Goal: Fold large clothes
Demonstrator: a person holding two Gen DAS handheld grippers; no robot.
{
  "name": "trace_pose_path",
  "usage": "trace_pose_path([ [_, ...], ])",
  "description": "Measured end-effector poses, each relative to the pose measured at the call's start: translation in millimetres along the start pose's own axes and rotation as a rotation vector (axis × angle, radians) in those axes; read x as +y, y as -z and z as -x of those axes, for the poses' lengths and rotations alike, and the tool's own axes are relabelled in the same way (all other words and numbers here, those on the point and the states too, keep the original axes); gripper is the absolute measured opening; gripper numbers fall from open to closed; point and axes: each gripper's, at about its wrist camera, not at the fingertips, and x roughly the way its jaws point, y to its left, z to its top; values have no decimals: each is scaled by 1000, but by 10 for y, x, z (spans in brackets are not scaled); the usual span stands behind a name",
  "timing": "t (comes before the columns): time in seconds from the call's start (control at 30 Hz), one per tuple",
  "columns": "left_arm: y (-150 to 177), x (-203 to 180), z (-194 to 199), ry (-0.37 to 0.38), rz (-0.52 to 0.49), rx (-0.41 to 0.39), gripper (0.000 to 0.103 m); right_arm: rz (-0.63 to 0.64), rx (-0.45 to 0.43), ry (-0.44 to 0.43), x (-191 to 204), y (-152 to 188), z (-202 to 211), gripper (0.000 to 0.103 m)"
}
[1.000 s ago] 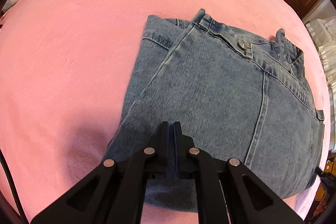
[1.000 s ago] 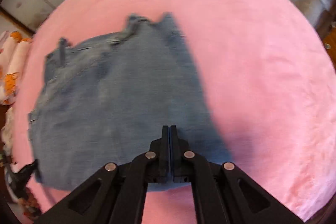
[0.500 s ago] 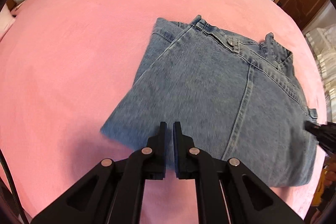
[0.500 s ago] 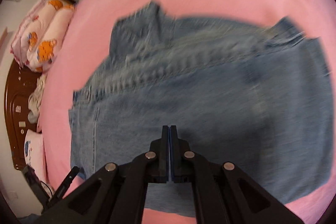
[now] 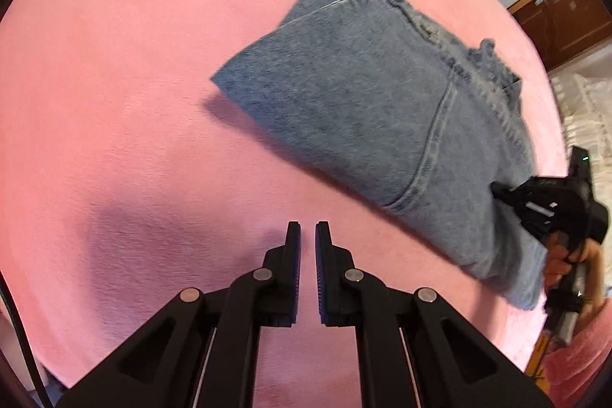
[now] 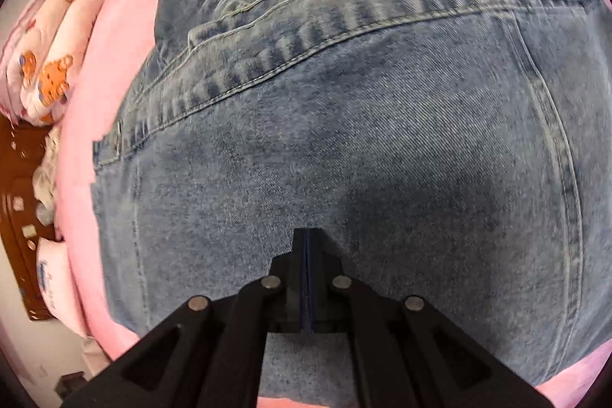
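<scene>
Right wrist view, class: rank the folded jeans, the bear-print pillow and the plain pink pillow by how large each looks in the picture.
1. Folded jeans, filling most of the view.
2. Bear-print pillow, at the left edge.
3. Plain pink pillow, partly cut off.
The jeans lie far nearer the camera, so true sizes stay unsure.

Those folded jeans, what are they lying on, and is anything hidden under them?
The folded jeans lie on a pink blanket that spreads out all around them. Whatever sits beneath the denim is covered, so I cannot tell. The layers folded inside are hidden as well.
</scene>
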Motion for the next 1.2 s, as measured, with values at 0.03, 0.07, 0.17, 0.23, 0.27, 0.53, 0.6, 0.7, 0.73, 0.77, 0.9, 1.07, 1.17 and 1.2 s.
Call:
trace_pose_path([
  [0.03,-5,9,-10,25,12,2,7,21,-3,17,46,5,-6,0],
  [0.07,-20,25,-46,73,38,11,9,54,-16,48,117,31,-9,0],
  [0.17,-33,70,-146,138,107,37,10,117,-61,126,287,107,-54,0],
  [0.23,-39,63,-204,147,128,38,12,144,-78,166,386,143,-80,0],
  [0.27,-32,73,-213,155,137,36,15,143,-83,172,413,153,-90,0],
  [0.53,-74,243,-275,371,232,0,75,79,-78,111,327,126,-66,0],
  [0.6,-153,315,-341,419,278,-25,77,59,-79,91,283,119,-57,0],
  [0.7,-334,428,-468,444,335,-51,77,32,-78,72,206,108,-26,0],
  [0.73,-386,428,-491,447,333,-61,77,26,-78,68,195,105,-21,0],
  [0.77,-454,423,-506,453,325,-89,77,23,-79,67,192,101,-22,0],
  [0.9,-737,370,-613,459,311,-151,78,-47,-74,24,44,81,2,0],
  [1.07,-959,325,-760,475,314,-165,78,-130,-66,-36,-167,30,-13,0],
  [1.17,-1004,244,-779,416,289,-150,69,-162,-76,-48,-247,48,12,0],
  [1.2,-998,229,-766,364,278,-145,47,-167,-80,-43,-248,39,27,0],
])
